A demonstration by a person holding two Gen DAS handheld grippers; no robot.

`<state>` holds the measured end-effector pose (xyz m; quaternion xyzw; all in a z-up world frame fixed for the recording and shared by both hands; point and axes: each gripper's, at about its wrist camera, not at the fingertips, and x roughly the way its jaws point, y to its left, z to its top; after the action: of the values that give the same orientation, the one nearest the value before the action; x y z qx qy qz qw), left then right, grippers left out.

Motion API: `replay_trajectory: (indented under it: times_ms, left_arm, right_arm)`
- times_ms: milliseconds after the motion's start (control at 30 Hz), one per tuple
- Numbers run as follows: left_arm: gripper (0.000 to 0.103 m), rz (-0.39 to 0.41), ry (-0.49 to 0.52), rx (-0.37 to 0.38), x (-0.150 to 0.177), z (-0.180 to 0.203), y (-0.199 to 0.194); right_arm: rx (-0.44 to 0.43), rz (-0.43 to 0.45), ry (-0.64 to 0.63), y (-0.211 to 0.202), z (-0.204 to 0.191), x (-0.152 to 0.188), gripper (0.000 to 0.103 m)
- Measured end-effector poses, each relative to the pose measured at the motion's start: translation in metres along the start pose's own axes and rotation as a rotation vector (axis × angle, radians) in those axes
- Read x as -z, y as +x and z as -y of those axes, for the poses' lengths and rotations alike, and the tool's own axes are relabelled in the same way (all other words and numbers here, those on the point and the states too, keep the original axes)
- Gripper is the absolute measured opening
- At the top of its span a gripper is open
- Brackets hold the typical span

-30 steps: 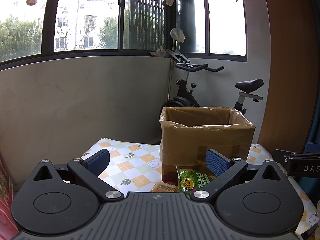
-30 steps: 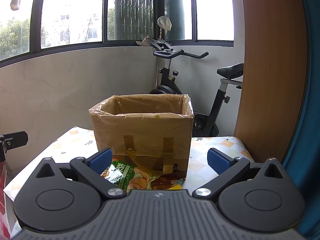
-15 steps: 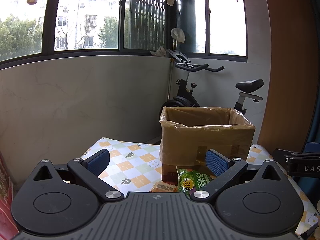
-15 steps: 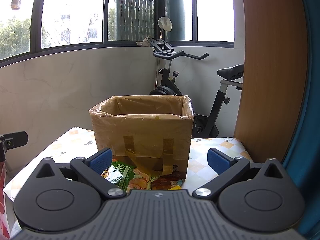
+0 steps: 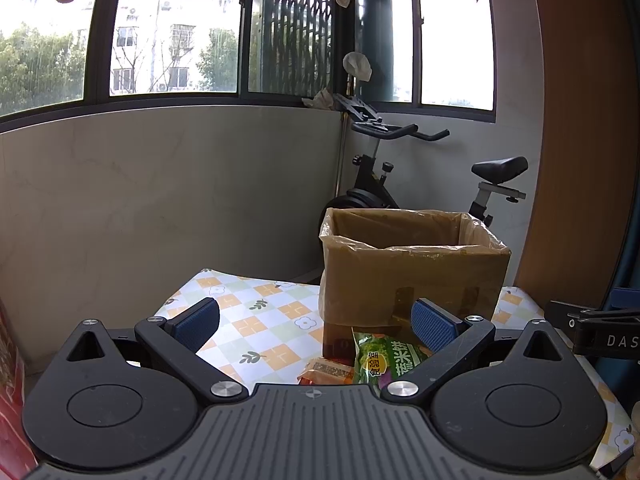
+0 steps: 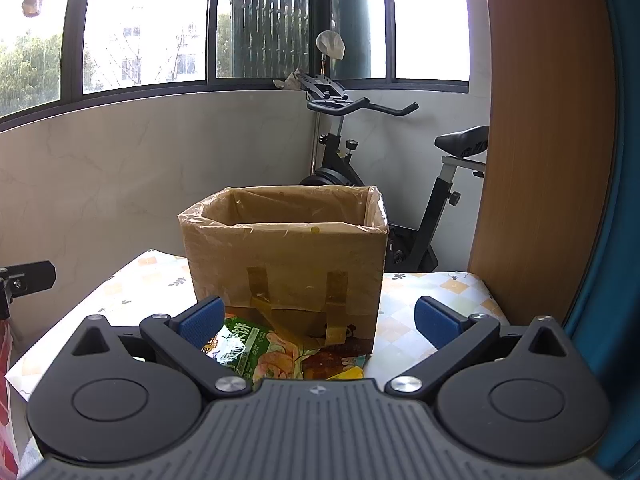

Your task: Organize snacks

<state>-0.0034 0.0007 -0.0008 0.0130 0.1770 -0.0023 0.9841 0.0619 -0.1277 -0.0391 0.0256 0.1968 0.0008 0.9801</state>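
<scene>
Snacks (image 6: 256,350) against box (image 6: 284,264) front edge.

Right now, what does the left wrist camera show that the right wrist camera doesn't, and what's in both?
Only the left wrist view shows the small orange snack packet beside the green bag, and the right gripper's black body at its right edge.

Only the right wrist view shows the two tape strips on the box front and the yellow wrapper corner.

Both show the open brown cardboard box with plastic liner, the green snack bag, the checkered floral tablecloth and the black exercise bike.
</scene>
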Motion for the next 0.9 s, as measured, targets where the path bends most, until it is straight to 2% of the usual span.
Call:
replay_trajectory:
  times_ms: [900]
  left_arm:
    - [0.103, -0.013, -0.016, 0.0, 0.0019, -0.0005, 0.0007]
  right_arm:
    - [0.001, -0.002, -0.001, 0.0012, -0.0007, 0.0017, 0.103]
